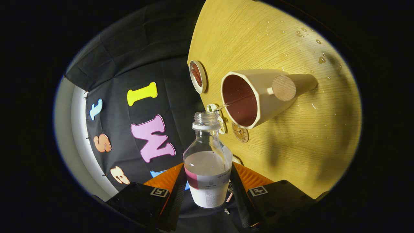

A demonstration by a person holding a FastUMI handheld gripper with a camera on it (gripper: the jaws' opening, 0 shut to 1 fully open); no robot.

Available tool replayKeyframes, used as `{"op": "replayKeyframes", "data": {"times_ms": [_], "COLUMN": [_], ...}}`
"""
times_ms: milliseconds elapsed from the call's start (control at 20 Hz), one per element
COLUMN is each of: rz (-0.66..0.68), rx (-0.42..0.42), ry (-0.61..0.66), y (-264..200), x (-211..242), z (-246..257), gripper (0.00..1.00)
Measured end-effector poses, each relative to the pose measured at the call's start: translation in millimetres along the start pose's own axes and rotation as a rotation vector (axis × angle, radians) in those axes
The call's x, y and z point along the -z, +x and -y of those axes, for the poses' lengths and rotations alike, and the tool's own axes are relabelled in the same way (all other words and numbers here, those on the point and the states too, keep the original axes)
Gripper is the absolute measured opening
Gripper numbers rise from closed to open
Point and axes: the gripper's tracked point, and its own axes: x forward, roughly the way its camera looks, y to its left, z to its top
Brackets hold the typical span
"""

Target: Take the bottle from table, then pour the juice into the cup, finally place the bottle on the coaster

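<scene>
gripping one bottle (207,168), one cup (255,97) beyond.

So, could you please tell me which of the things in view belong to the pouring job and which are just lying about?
Part of the job:
- bottle, clamped between the gripper fingers, tipped and pouring
- cup, taking the stream
- round coaster, just beyond the cup

Lying about:
- small dish of reddish-brown stuff
- spilled droplets on the table

Claw (208,186) rolled hard sideways — both orange fingers (168,181) clamped w/ bottle (208,168) pinched between.
</scene>
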Motion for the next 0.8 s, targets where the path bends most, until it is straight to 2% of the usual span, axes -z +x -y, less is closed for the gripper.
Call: {"op": "replayKeyframes", "data": {"times_ms": [800], "rz": [-0.005], "rx": [-0.019], "ry": [0.083], "y": [2], "x": [6], "z": [-11], "gripper": [0.75]}}
